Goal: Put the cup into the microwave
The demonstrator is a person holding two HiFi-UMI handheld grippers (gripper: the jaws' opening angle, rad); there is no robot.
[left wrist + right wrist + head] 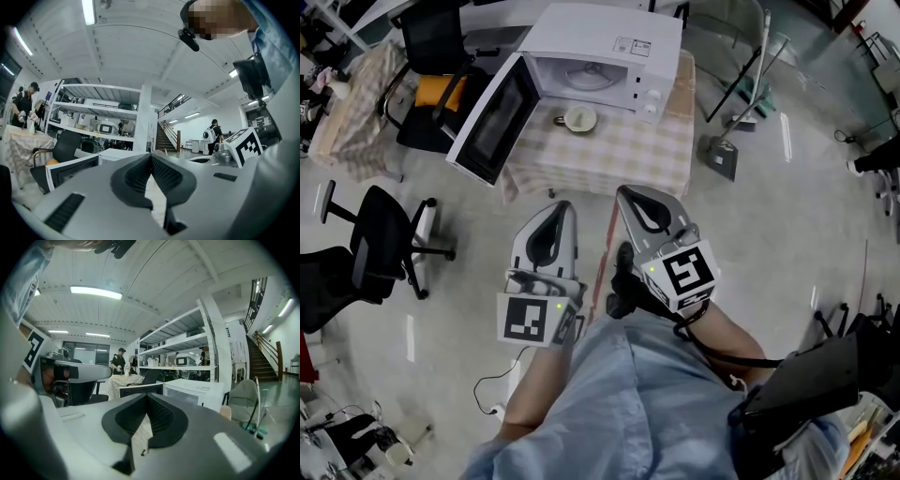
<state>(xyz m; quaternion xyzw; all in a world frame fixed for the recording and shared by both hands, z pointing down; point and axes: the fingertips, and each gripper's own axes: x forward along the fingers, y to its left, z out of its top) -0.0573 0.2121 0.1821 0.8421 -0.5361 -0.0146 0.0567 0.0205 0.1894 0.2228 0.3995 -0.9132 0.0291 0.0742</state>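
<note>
A pale cup [579, 118] sits on the checked tablecloth of a small table [619, 155], just in front of the white microwave [609, 47]. The microwave's door [492, 122] is swung wide open to the left, and its cavity shows empty. Both grippers are held short of the table, pointing at it, each with nothing between its jaws. My left gripper [562, 208] [151, 157] is shut, pads meeting at the tip. My right gripper [628, 194] [146, 397] is shut too. The right gripper view shows the microwave [197, 392] ahead; the cup is hidden behind the jaws.
A black office chair [384, 244] stands on the floor to the left, and a chair with an orange seat [431, 84] stands by the open door. A stand with a flat base [722, 155] is right of the table. Shelving [187, 348] and people are far behind.
</note>
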